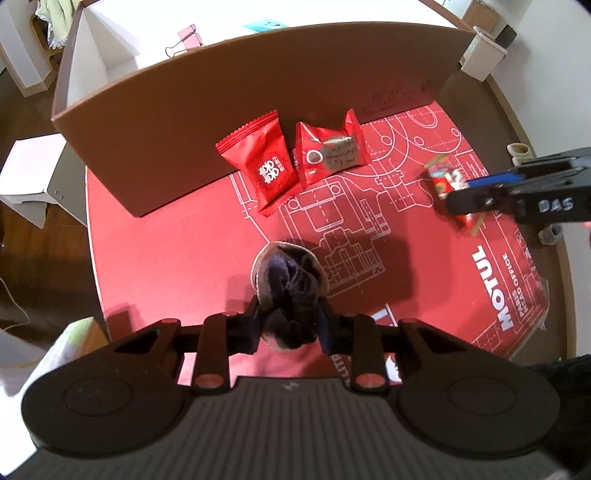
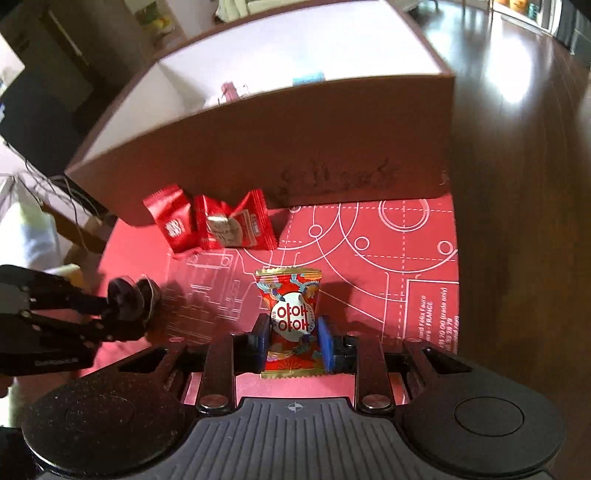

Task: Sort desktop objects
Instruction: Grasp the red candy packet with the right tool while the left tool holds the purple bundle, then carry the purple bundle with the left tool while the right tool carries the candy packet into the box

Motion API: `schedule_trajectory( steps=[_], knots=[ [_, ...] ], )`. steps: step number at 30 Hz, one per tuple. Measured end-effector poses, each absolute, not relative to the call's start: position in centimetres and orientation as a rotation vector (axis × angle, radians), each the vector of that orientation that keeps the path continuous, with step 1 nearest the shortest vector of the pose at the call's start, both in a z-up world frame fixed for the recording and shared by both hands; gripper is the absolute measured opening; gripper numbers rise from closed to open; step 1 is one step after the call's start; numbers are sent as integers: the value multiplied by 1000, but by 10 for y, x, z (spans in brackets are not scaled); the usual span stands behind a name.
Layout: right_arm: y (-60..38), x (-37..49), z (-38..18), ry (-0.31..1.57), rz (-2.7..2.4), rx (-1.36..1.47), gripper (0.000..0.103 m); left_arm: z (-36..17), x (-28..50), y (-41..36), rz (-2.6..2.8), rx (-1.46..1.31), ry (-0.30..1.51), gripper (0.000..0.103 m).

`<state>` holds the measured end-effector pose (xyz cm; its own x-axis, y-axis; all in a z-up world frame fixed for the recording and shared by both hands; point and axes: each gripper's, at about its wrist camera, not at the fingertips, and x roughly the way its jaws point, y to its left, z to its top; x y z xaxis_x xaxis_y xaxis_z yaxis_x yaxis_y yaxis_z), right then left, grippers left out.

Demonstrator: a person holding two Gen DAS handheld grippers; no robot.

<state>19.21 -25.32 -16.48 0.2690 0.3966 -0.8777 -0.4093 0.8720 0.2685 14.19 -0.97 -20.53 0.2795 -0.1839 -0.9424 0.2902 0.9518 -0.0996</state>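
My left gripper (image 1: 290, 326) is shut on a dark purple hair scrunchie (image 1: 288, 284), held just above the red mat (image 1: 166, 258). The right wrist view shows the scrunchie (image 2: 129, 299) in the left gripper (image 2: 122, 314) at the left. My right gripper (image 2: 291, 338) is shut on a red and gold candy packet (image 2: 290, 317) with a white round label. That packet (image 1: 443, 181) and the right gripper (image 1: 469, 199) appear at the right in the left wrist view. Two red snack packets (image 1: 269, 162) (image 1: 330, 153) lie against the brown box wall (image 1: 221, 110).
The brown box (image 2: 295, 147) has a white inside with a divider; a pink binder clip (image 1: 186, 37) and a teal card (image 1: 264, 24) lie in it. The mat covers a round wooden table (image 2: 517, 221). White furniture (image 1: 33, 173) stands to the left.
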Motion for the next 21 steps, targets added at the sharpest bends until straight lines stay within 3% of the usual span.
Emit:
schedule_trajectory(
  steps=[21],
  knots=[
    [-243,167,-108,1100,551,14,27,-124,134,-19,-353,129,1083,25]
  ],
)
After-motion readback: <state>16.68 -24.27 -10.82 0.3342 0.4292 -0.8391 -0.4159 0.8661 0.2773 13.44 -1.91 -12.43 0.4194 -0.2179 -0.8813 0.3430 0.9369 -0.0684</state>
